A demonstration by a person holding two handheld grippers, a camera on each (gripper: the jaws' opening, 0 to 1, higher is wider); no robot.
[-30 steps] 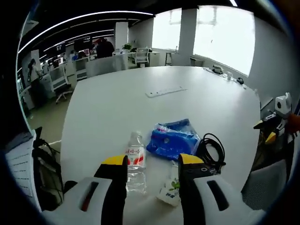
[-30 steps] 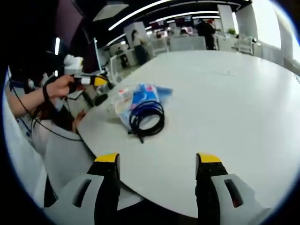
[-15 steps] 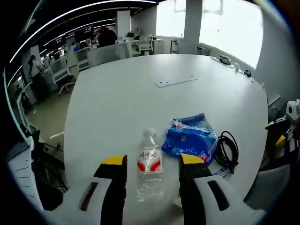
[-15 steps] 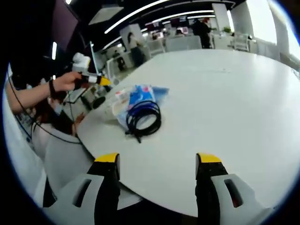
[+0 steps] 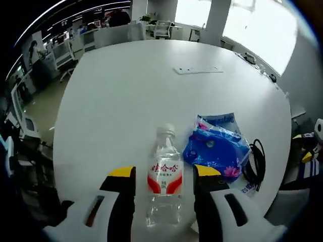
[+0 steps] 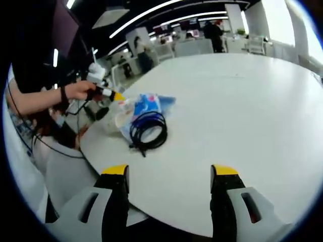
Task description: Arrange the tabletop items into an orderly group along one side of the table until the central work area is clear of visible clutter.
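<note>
A clear water bottle (image 5: 164, 176) with a red and white label stands upright on the white table (image 5: 126, 101), between the jaws of my left gripper (image 5: 164, 173). The jaws are spread wider than the bottle, so the gripper is open. Right of the bottle lie a blue plastic packet (image 5: 217, 149) and a black coiled cable (image 5: 255, 160). My right gripper (image 6: 169, 171) is open and holds nothing, low over the table's near edge. Ahead of it are the cable (image 6: 147, 132) and the blue packet (image 6: 151, 105). A hand holds the left gripper (image 6: 104, 92) beyond them.
A white power strip (image 5: 197, 70) lies far across the table. A small white packet (image 5: 247, 188) sits by the cable at the table edge. Office desks, chairs and people stand beyond the table. The person's arm (image 6: 35, 103) reaches in from the left.
My left gripper has moved forward and toward the bottle, which now stands between its jaws. The right gripper has barely moved.
</note>
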